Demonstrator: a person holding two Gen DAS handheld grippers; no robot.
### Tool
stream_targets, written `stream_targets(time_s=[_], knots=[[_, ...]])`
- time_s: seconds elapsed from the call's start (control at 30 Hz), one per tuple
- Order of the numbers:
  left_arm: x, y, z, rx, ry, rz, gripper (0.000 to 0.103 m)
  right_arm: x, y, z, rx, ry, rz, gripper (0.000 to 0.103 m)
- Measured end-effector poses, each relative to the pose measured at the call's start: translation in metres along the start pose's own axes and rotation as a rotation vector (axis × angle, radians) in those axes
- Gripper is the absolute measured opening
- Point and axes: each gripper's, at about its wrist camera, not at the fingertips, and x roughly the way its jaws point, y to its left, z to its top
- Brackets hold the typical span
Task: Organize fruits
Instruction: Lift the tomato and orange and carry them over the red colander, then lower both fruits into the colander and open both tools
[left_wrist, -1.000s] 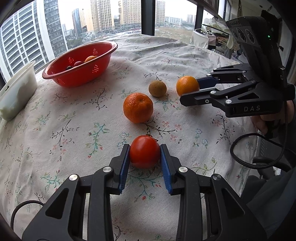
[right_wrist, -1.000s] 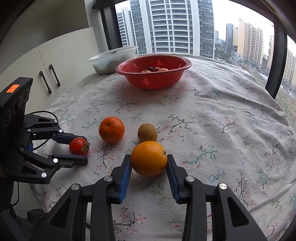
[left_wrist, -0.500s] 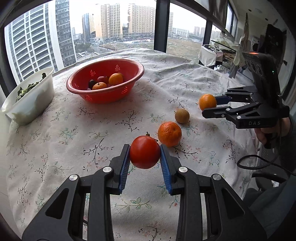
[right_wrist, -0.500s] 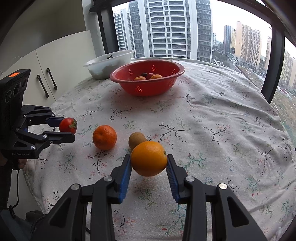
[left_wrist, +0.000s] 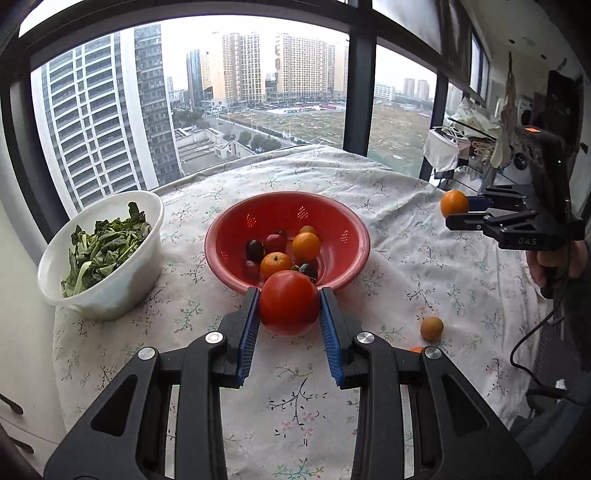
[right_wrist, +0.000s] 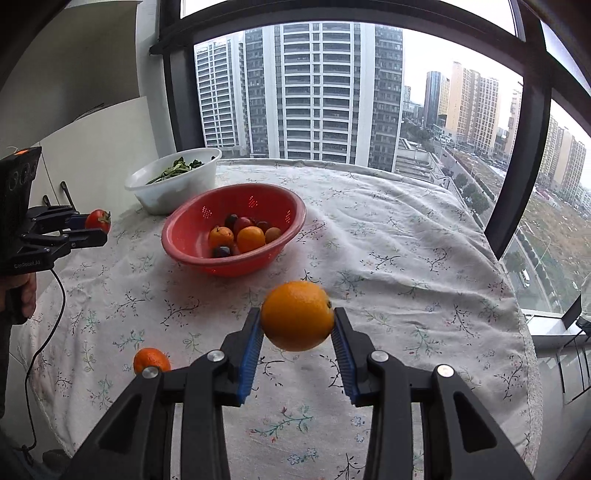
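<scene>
Fruit is split three ways: some lies in the red colander (left_wrist: 236, 273) mid-table, beside the white bowl (left_wrist: 107, 299) of greens at far left. My right tongs (right_wrist: 297, 325) pinch an orange (right_wrist: 297, 315) aloft; my left tongs (left_wrist: 289, 314) pinch a tomato (left_wrist: 289, 302). A mandarin (right_wrist: 149, 360) and a small brown fruit (left_wrist: 431, 328) lie near me on the cloth.

Cloth between my claws and the red colander (left_wrist: 354, 254) is bare; white bowl (left_wrist: 147, 258) crowds its left.

Glossy red tomato (left_wrist: 289, 306), dimpled matt orange (right_wrist: 297, 315) – perforated red plastic colander (left_wrist: 347, 221), floral cloth tablecloth (right_wrist: 406, 258).
</scene>
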Motion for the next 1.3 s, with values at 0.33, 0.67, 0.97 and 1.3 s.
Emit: stream_targets(time_s=[0.33, 0.67, 0.97, 1.3], knots=[[0.081, 0.022, 0.052, 0.023, 0.058, -0.005, 0.030, 0.047, 0.035, 0.078, -0.107, -0.015, 0.064, 0.040], [0.137, 0.026, 0.047, 0.027, 0.125, 0.002, 0.030, 0.143, 0.055, 0.097, -0.164, 0.112, 0.078, 0.040], [0.160, 0.021, 0.040, 0.034, 0.150, 0.006, 0.030, 0.189, 0.052, 0.101, -0.151, 0.166, 0.085, 0.040], [0.161, 0.016, 0.038, 0.046, 0.140, 0.021, 0.064, 0.199, 0.047, 0.094, -0.135, 0.172, 0.068, 0.041]])
